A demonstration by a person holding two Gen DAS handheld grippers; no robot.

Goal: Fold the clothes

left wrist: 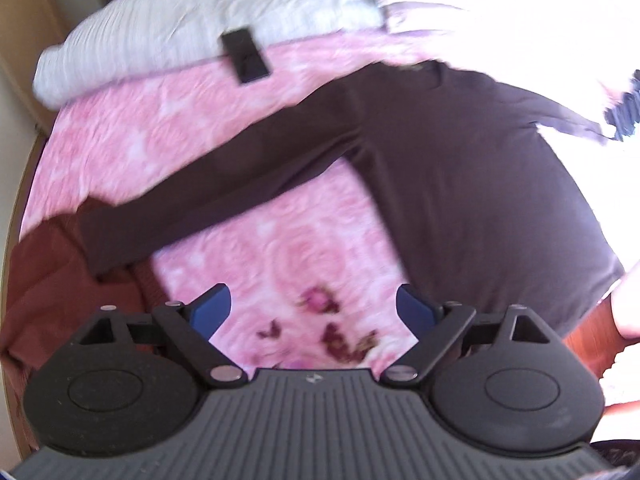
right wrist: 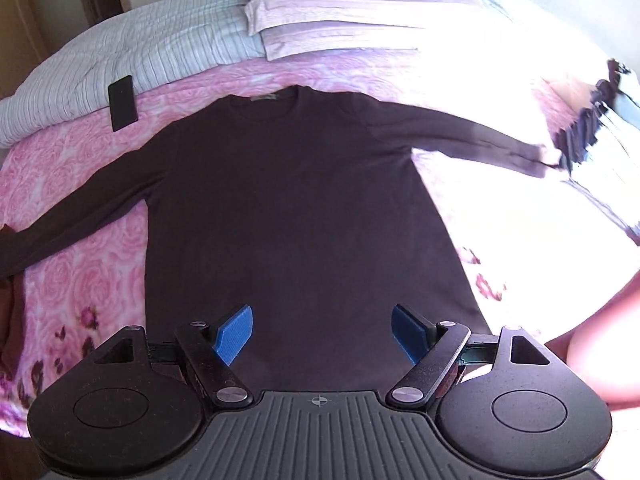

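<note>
One dark brown long-sleeved sweater of smooth knit lies flat, sleeves outstretched, on a bed with a pink rose-print cover. Both tools are spread wide and empty: the right hand-held gripper hovers over the hem, the left hand-held gripper over bare cover beside it. Glare washes out the bed's right side; the left view is motion-blurred.

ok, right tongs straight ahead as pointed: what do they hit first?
The sweater. The right tongs are open and aimed at its lower body, spread flat on the bed. Nothing sits between them, though height above the cloth is unclear.
</note>
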